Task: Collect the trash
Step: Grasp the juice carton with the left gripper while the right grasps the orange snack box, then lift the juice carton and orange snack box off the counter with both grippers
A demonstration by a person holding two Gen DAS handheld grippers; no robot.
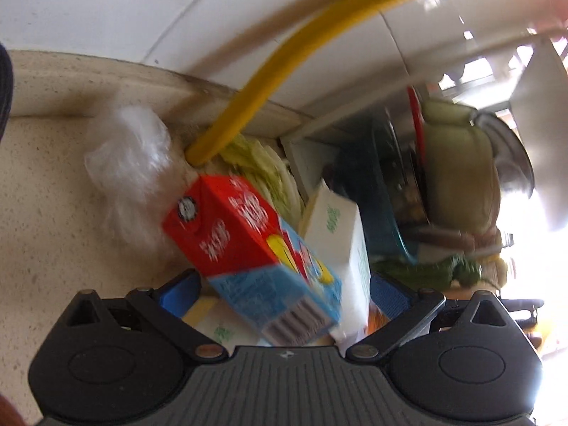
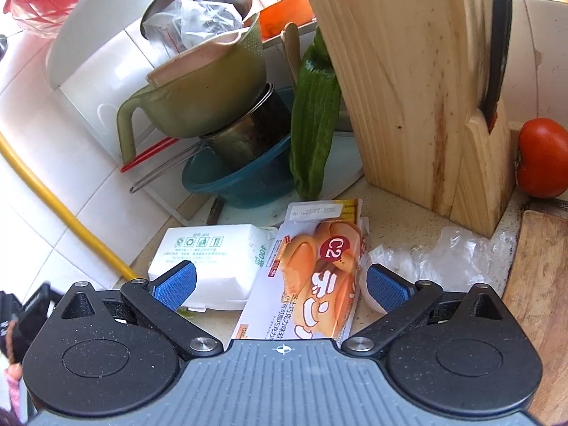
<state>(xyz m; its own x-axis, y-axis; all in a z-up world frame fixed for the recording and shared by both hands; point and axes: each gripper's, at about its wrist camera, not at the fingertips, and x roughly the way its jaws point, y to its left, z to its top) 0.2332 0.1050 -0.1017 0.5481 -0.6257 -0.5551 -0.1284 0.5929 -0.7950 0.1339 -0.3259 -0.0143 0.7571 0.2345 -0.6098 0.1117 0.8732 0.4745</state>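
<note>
In the left wrist view a red and blue drink carton (image 1: 234, 230) lies tilted and blurred between the blue pads of my left gripper (image 1: 282, 293), which stands open. A white napkin pack (image 1: 340, 234) leans against the carton's right side, by the right pad. A crumpled clear plastic bag (image 1: 131, 163) sits beyond, on the left. In the right wrist view my right gripper (image 2: 281, 287) is open just above an orange bread wrapper (image 2: 312, 269). The white napkin pack (image 2: 209, 252) lies left of the wrapper, and a clear plastic scrap (image 2: 447, 255) lies to its right.
A yellow hose (image 1: 284, 56) runs down the tiled wall to the counter. Cabbage leaves (image 1: 262, 167) lie behind the carton. Stacked bowls in a blue bowl (image 2: 241, 181), a green gourd (image 2: 312, 124), a wooden knife block (image 2: 408, 88), a tomato (image 2: 541, 158) and a cutting board (image 2: 539, 301) crowd the counter.
</note>
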